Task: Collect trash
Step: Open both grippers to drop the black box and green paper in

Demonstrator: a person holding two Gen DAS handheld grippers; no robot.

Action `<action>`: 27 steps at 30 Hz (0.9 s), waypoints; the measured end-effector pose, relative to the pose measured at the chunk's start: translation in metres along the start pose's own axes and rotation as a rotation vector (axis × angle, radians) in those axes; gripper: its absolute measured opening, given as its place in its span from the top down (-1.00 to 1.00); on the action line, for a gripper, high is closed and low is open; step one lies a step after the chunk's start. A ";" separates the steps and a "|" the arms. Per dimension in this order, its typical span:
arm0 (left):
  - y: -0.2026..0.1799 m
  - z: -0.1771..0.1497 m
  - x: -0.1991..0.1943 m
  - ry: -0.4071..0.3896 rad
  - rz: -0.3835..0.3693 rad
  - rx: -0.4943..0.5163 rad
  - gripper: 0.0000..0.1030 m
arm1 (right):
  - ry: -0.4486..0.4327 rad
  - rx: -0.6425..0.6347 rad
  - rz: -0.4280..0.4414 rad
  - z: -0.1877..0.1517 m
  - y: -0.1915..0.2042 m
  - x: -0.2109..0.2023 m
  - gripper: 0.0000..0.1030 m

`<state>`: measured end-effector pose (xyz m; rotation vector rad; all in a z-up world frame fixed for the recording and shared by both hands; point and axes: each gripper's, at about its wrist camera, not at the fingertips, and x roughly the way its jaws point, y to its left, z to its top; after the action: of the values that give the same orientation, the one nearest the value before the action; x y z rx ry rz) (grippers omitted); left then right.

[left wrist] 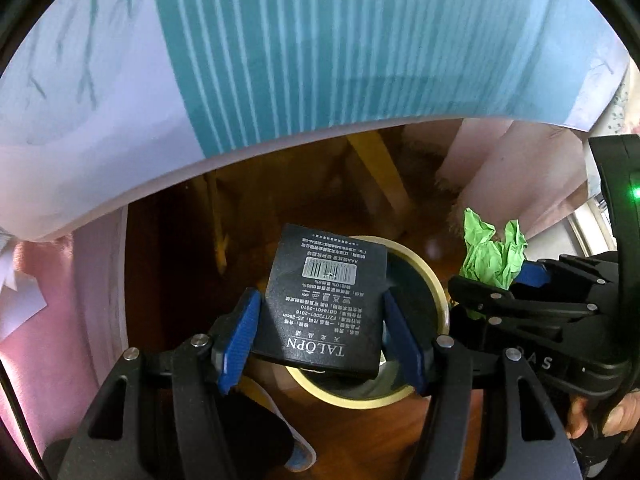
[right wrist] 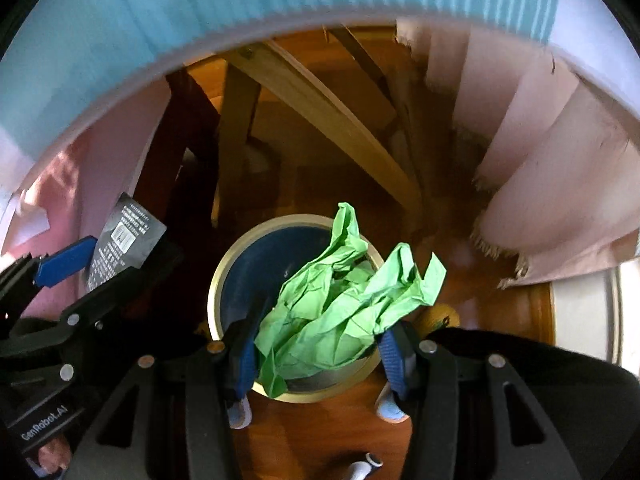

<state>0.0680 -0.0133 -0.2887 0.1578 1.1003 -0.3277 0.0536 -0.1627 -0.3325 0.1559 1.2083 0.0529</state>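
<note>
1. Hovering over the bin, both tongs carry a load, so by my reading the picking-up is done and the dropping-in is what is left.
2. Left tongs (left wrist: 320, 332): the blue pads pinch one flat black packet (left wrist: 326, 300) by its two side edges. It hangs printed face up, right over the mouth of the bin (left wrist: 434, 280), and has not been let go.
3. Right tongs (right wrist: 316, 354): the blue pads press on one crumpled green paper (right wrist: 340, 300). The wad sits above the bin (right wrist: 232, 280) opening, spilling past the rim toward 2 o'clock in the right wrist view, and is not yet released either.
4. In the left wrist view the right tongs and the green paper show at 3 o'clock, just beside the packet. In the right wrist view the left tongs and the packet show at 9 o'clock. The two loads are near each other but apart.
5. Below them stands one round bin with a pale rim and dark inside, on the wooden floor (right wrist: 472, 280). What already lies in it I cannot tell.
6. Farther off, at 12 o'clock, a desk edge under a blue striped cloth (left wrist: 300, 60), with pink cloth hanging at both sides.
7. Count: two tongs, one packet, one green paper, one bin. I see no other loose trash.
</note>
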 end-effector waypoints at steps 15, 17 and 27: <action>0.016 -0.004 0.031 0.066 -0.047 -0.109 -0.22 | 0.011 0.077 0.073 0.009 -0.007 0.022 -0.17; 0.018 -0.003 0.034 0.081 -0.041 -0.119 -0.23 | 0.030 0.069 0.086 0.010 -0.005 0.025 -0.31; 0.035 -0.005 0.036 0.091 -0.012 -0.198 -0.88 | 0.033 0.084 0.080 0.010 -0.004 0.029 -0.57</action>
<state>0.0905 0.0150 -0.3239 -0.0094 1.2174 -0.2219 0.0731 -0.1644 -0.3567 0.2776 1.2378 0.0752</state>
